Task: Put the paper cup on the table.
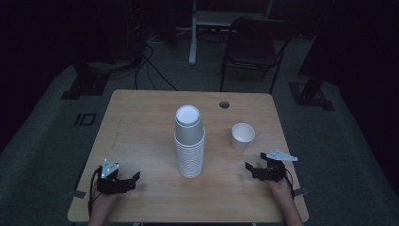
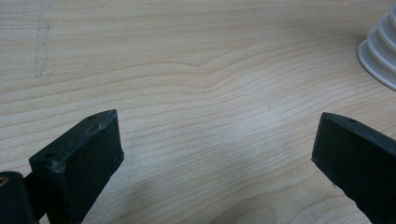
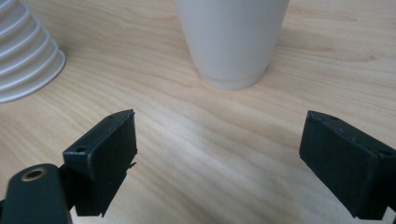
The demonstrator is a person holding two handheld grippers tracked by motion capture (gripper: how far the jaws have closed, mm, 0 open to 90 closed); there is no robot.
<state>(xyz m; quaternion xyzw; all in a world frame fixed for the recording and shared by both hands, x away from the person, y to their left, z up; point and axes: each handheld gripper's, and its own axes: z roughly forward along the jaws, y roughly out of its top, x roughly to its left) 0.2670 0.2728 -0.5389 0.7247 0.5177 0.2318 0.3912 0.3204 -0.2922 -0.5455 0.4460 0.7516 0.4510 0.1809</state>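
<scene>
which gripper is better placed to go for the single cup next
Right. The right gripper sits open just in front of the single cup, which stands between its jaws in the right gripper view. The left gripper is across the table, with the cup stack in between.

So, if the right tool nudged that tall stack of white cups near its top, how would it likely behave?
The cup stack stands tall on a narrow footprint, so a high push would probably tip it rather than slide it. The cups look like thin paper, so it is likely light and crushable under a hard squeeze. The upright top cup may lift off alone.
</scene>
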